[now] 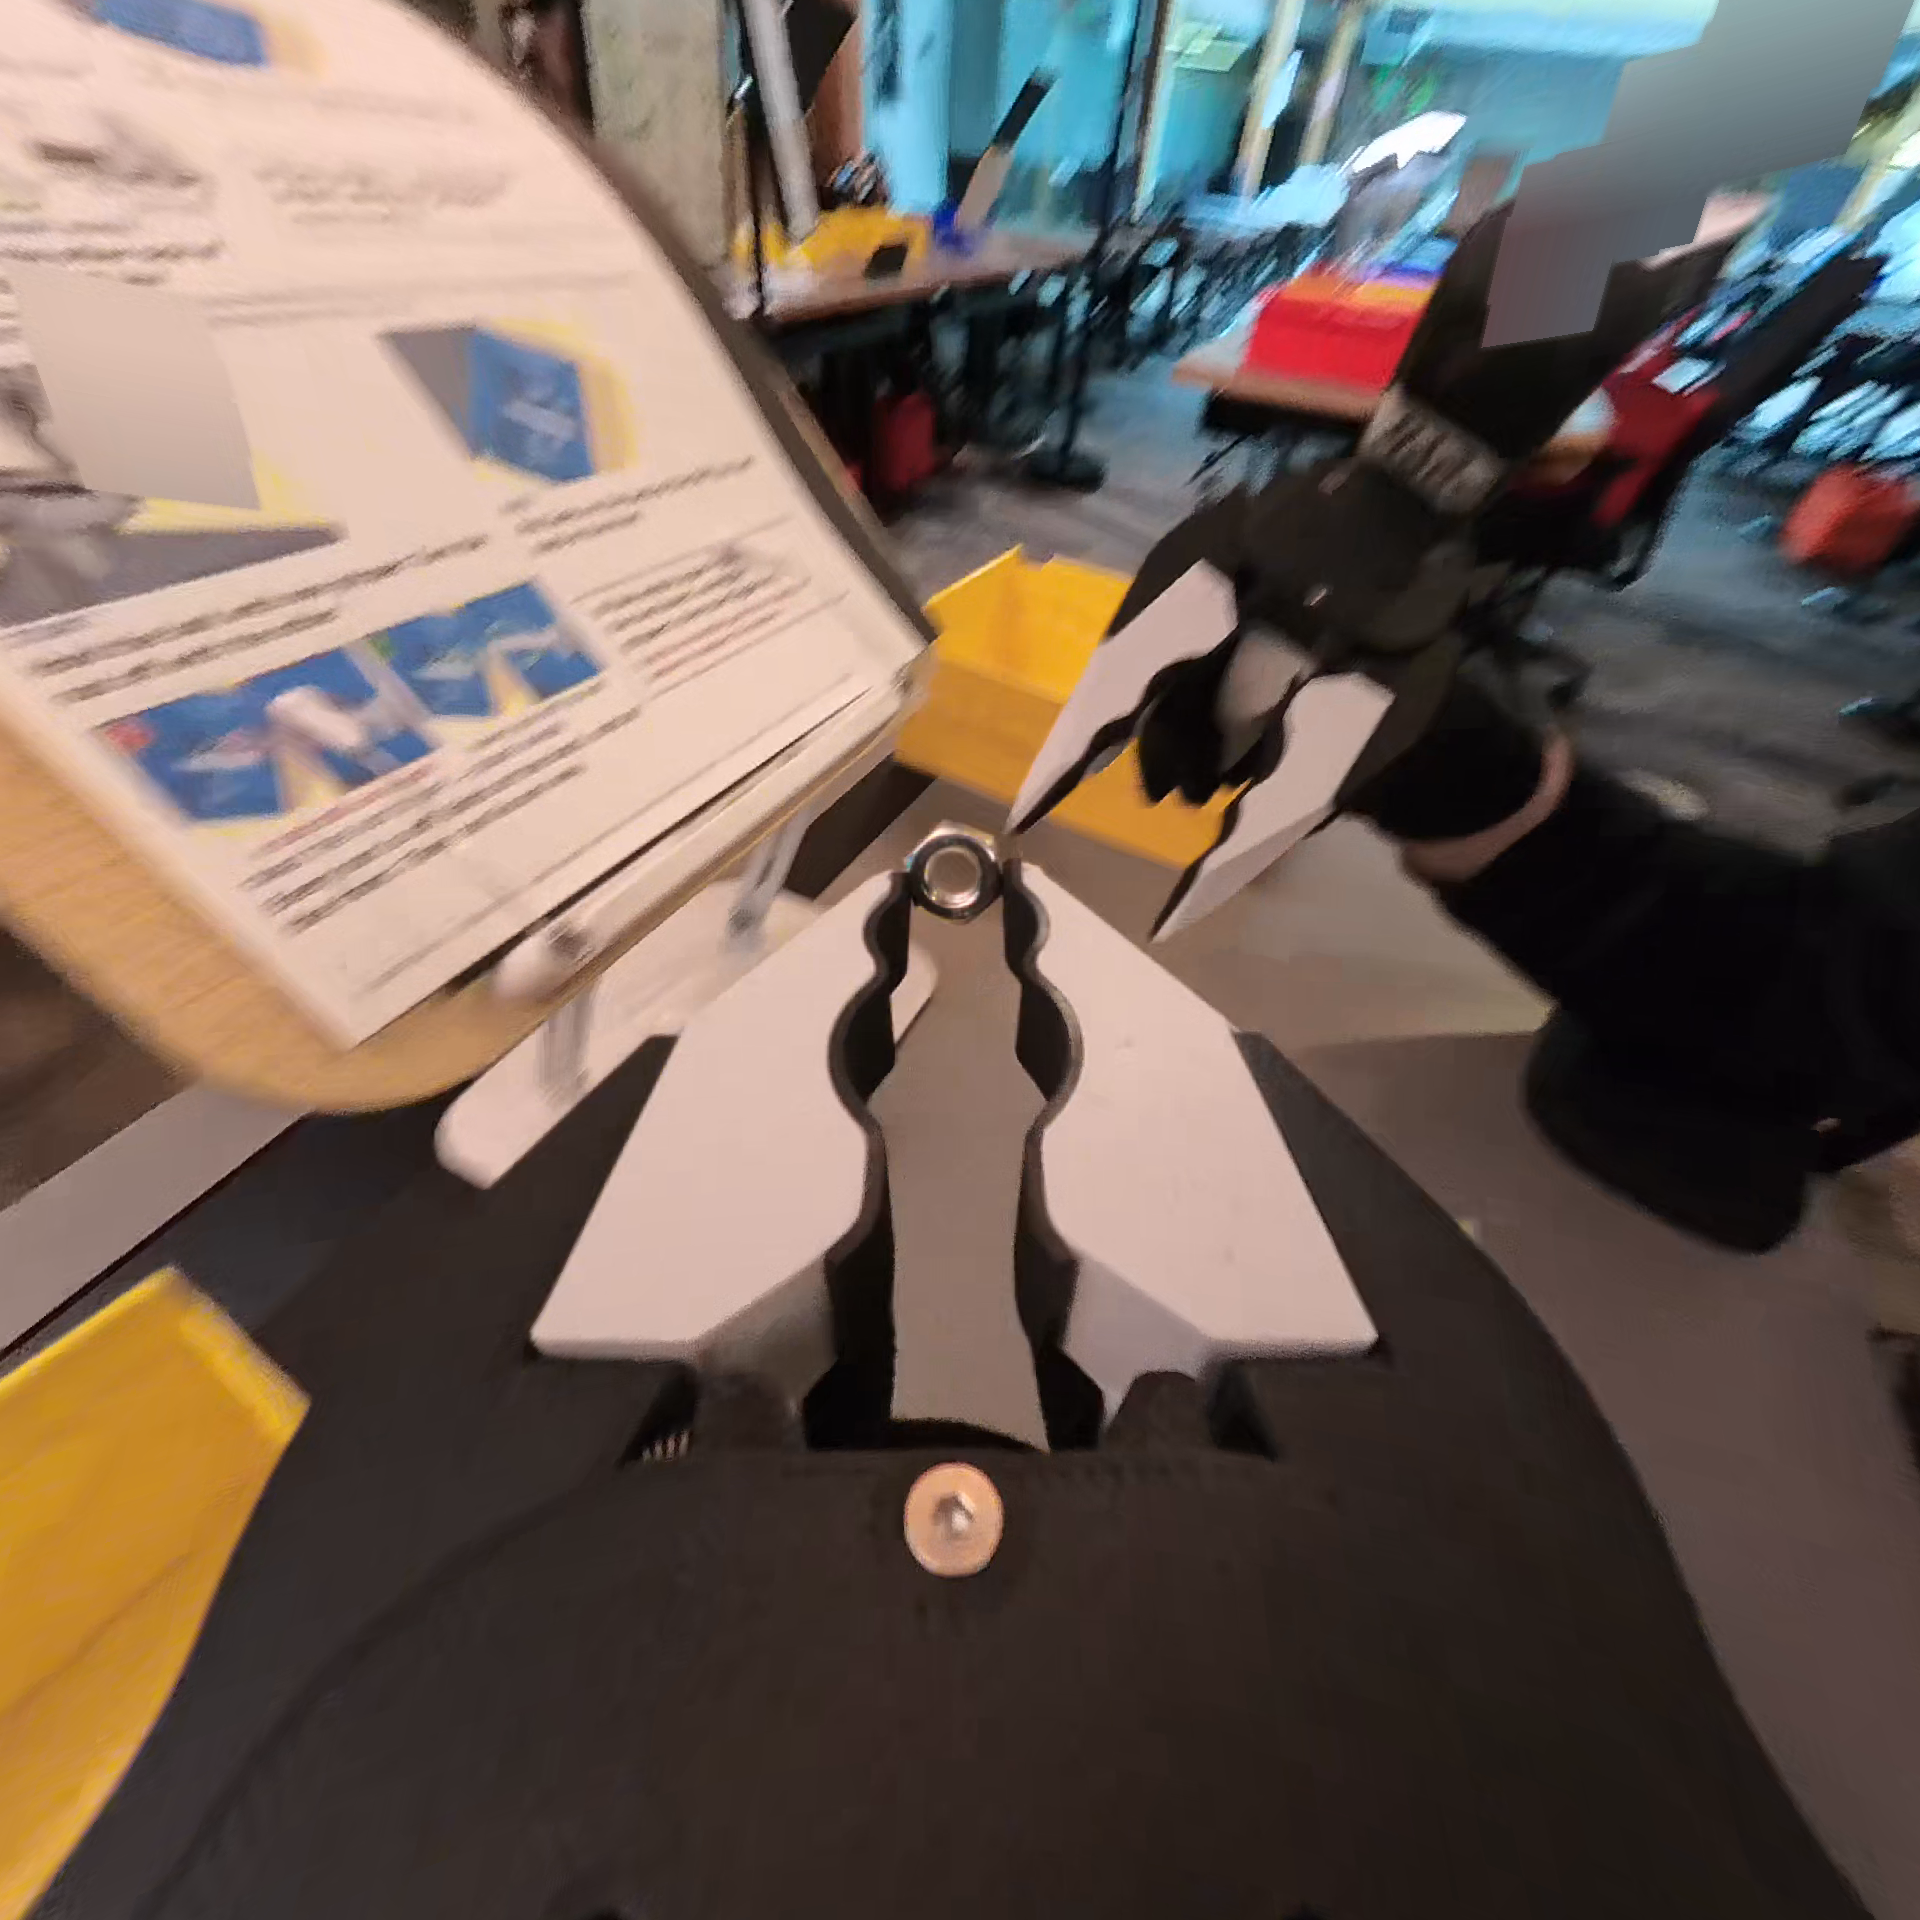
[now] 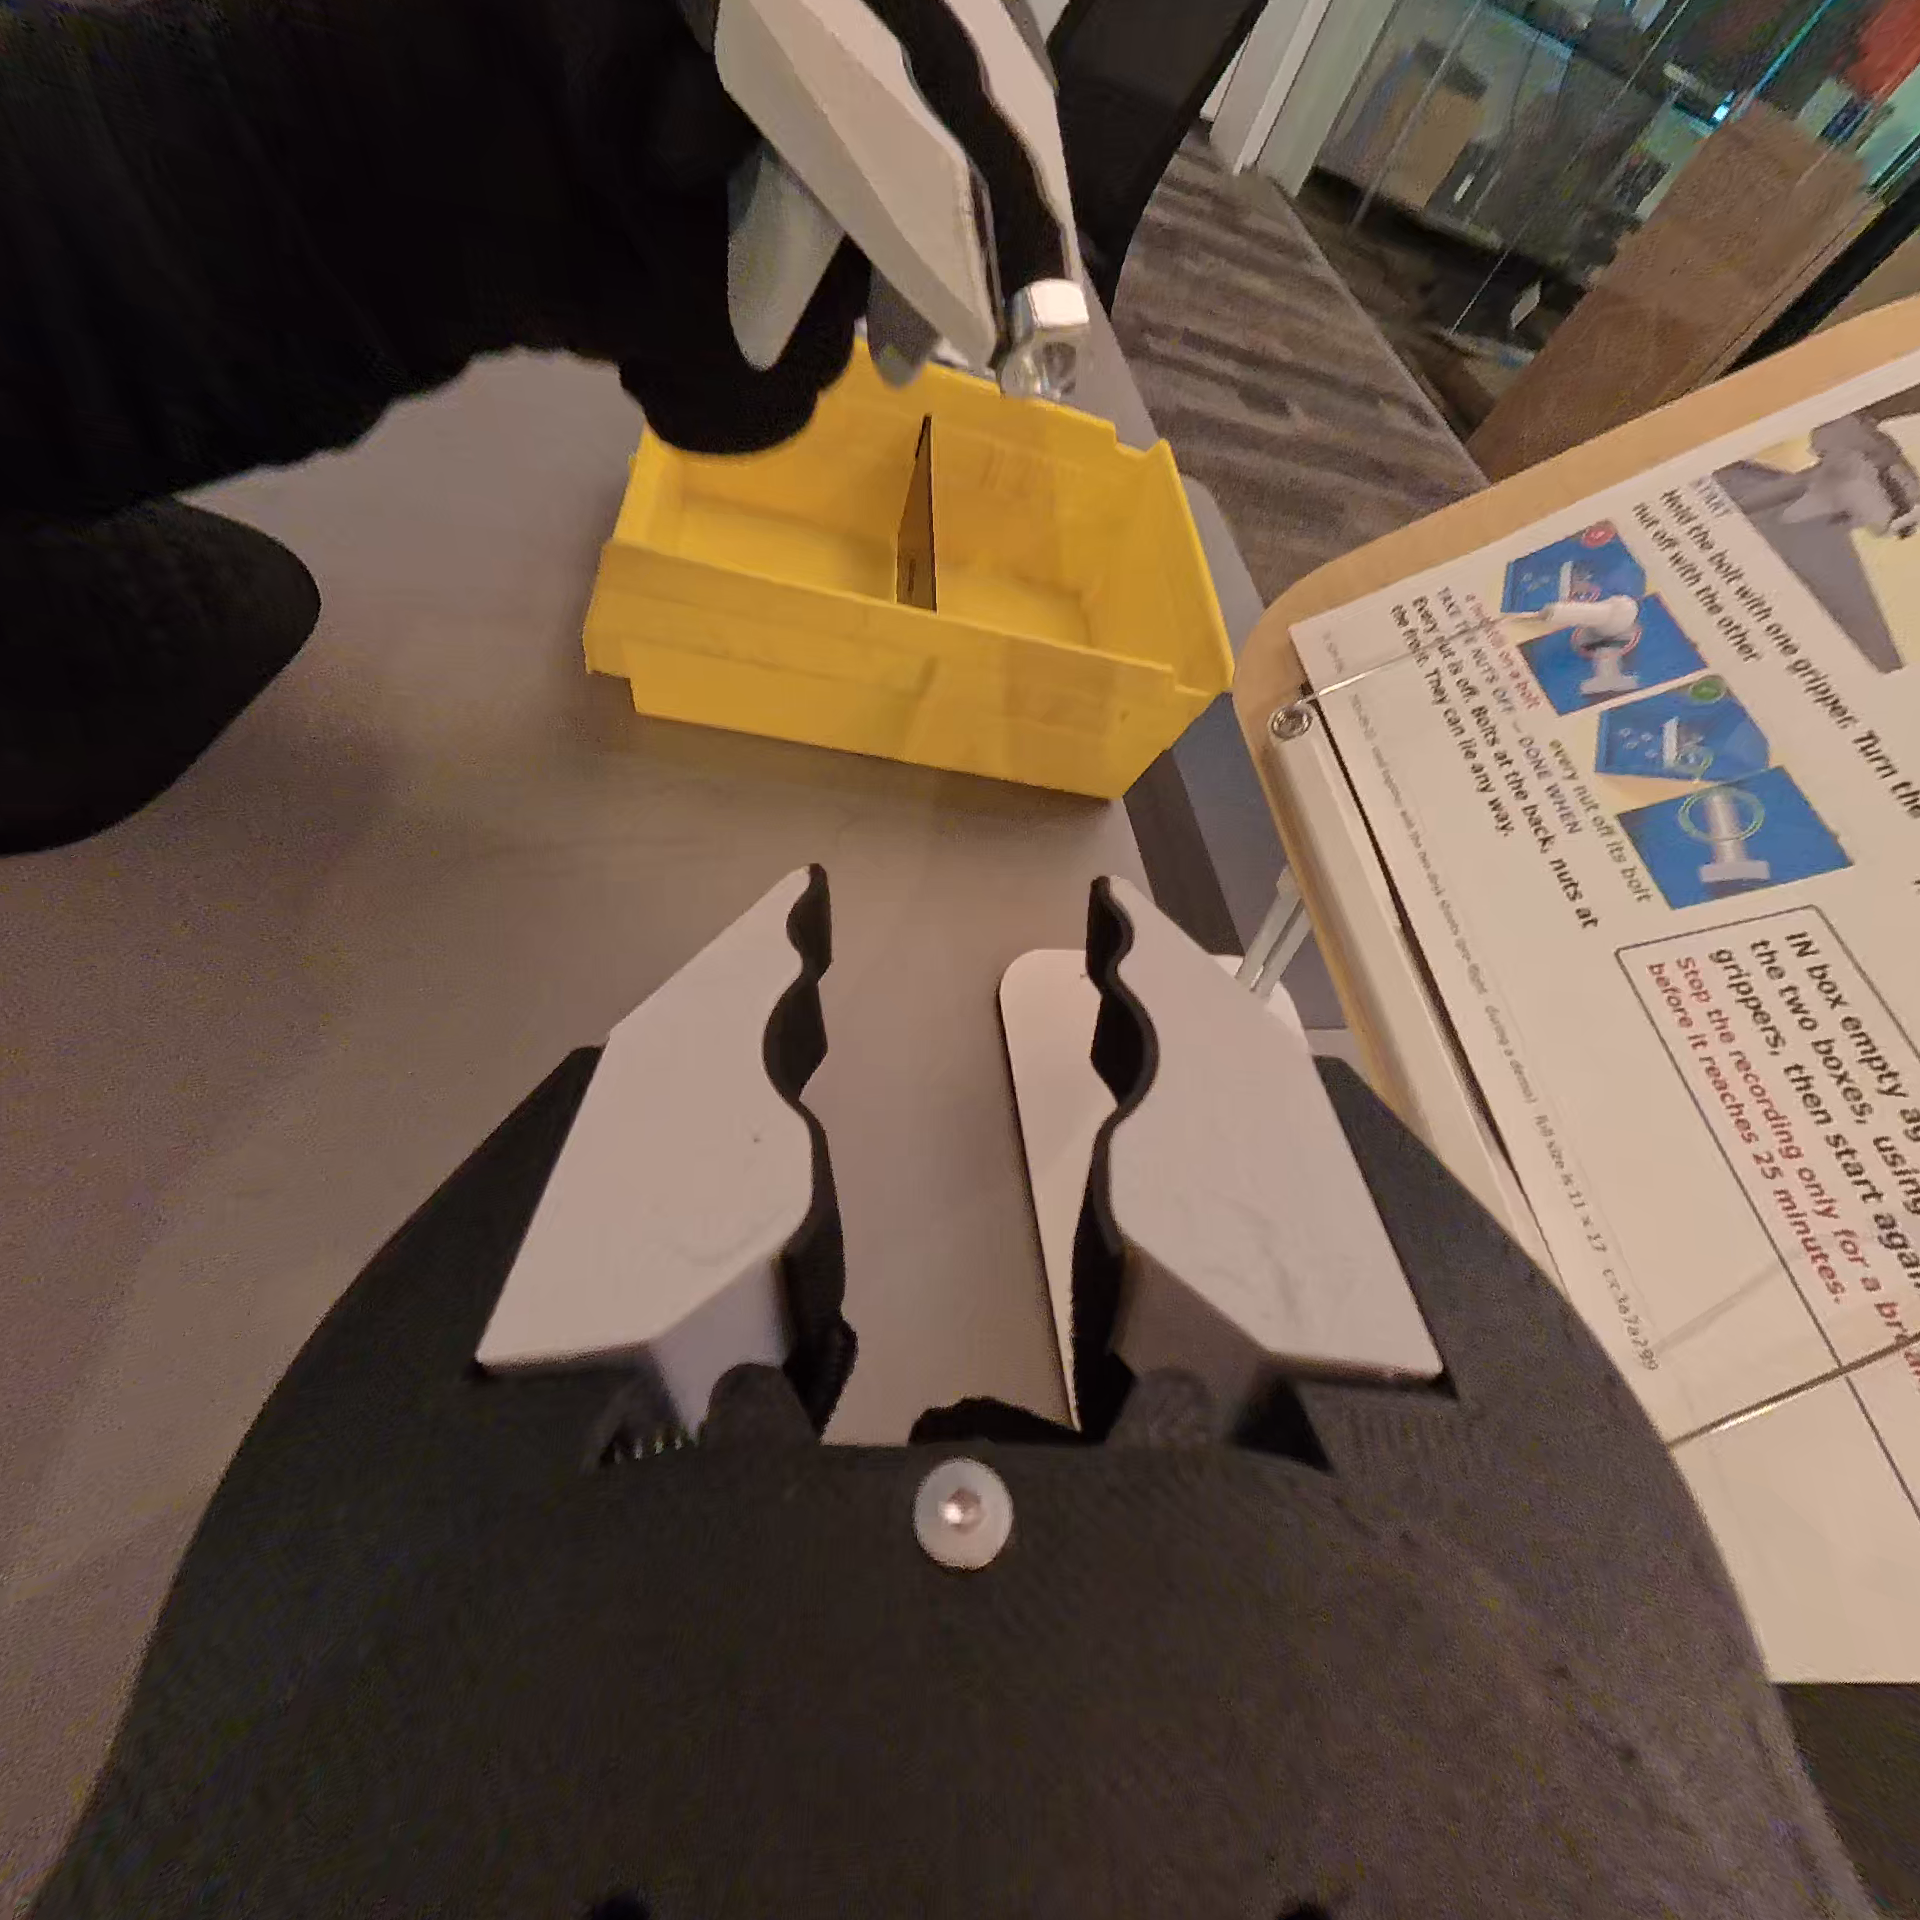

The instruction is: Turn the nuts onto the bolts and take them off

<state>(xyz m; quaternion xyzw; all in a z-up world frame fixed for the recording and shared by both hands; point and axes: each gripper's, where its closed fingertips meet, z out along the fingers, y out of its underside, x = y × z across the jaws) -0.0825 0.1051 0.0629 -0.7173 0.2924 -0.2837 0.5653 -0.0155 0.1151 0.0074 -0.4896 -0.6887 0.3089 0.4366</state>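
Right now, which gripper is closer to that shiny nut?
Left. The left gripper is shut on the nut, pinching it at its tips. The right gripper is open, empty and apart from the nut, over the table.

A silver hex nut [image 1: 953,881] is pinched between the fingertips of the left gripper [image 1: 953,883], its bore turned toward that gripper's camera. In the right wrist view the same nut [image 2: 1049,312] is seen held in the air above the far rim of the yellow bin [image 2: 904,665]. Something metallic shows just under it; whether that is a bolt cannot be told.
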